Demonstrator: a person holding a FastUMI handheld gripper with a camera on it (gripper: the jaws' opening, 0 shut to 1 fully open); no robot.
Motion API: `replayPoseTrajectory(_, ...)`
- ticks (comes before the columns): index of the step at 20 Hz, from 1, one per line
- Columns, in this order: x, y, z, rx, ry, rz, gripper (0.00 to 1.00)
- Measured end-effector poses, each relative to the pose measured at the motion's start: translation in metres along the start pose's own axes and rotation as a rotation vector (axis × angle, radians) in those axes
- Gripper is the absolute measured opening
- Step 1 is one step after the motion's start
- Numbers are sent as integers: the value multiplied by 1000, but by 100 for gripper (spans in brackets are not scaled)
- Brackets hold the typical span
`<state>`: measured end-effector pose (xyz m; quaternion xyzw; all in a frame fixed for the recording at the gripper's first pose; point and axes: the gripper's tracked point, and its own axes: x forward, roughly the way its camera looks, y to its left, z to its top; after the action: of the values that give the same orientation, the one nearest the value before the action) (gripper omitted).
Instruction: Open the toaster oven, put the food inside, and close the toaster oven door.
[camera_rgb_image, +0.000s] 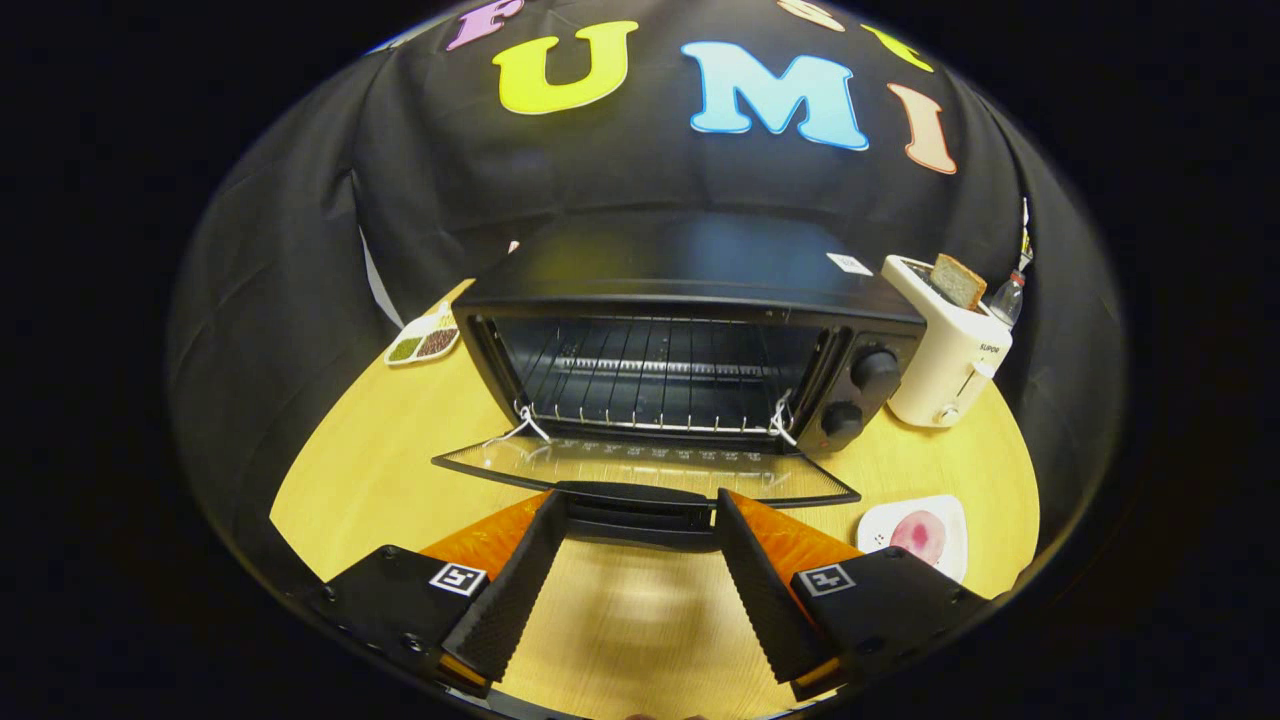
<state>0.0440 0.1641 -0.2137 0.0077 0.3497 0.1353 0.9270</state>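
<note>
Standing open on the desk (380, 470), the oven (690, 350) has its glass door (640, 465) dropped flat toward the jaws, with the wire rack (650, 395) bare inside and white string tied at both front corners of it. The gripper (640, 510) has its jaws spread wide, gripping nothing; their tips reach the door's dark handle (640, 505), one at each end of it, though whether they touch it is hard to tell. Two knobs (862, 390) sit on the oven's right panel. The food (920, 535), a pinkish round thing too blurred to name, lies on a white plate (885, 525) to the right of the door, partly cut off by the right jaw. Beyond it a white toaster (950, 350) holds a slice of bread (958, 280), and a bottle (1008, 297) peeks out behind, mostly hidden. Left of the oven a small divided dish (424, 340) lies near the desk edge.
</note>
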Motion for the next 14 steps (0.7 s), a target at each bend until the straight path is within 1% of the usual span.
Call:
replayPoseTrajectory(3,11,-1,-50,-29,142,42,97)
replayPoseTrajectory(4,12,-6,-62,-34,173,41,97)
replayPoseTrajectory(5,11,-6,-68,-26,176,46,97)
replayPoseTrajectory(7,3,-11,-69,-35,159,55,97)
replayPoseTrajectory(10,-9,-32,-67,-40,147,39,97)
replayPoseTrajectory(12,-16,-40,-63,-47,137,72,97)
replayPoseTrajectory(14,-29,-56,-63,-66,144,74,97)
